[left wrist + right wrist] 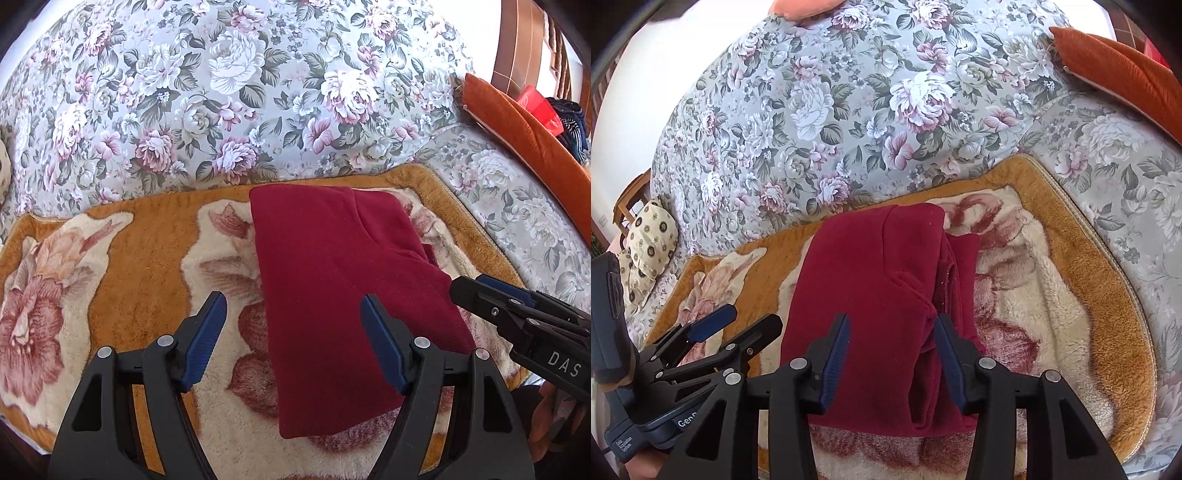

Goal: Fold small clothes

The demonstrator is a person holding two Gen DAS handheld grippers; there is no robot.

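Observation:
A dark red fleece garment lies folded into a long strip on a plush orange and cream floral blanket. My left gripper is open and empty, hovering over the garment's near left edge. In the right wrist view the garment shows layered folds along its right side. My right gripper is open and empty above the garment's near end. The right gripper also shows in the left wrist view at the garment's right edge, and the left gripper shows in the right wrist view.
The blanket lies on a sofa seat with a grey floral backrest. An orange cushion leans at the right. A cream patterned pillow sits at the far left.

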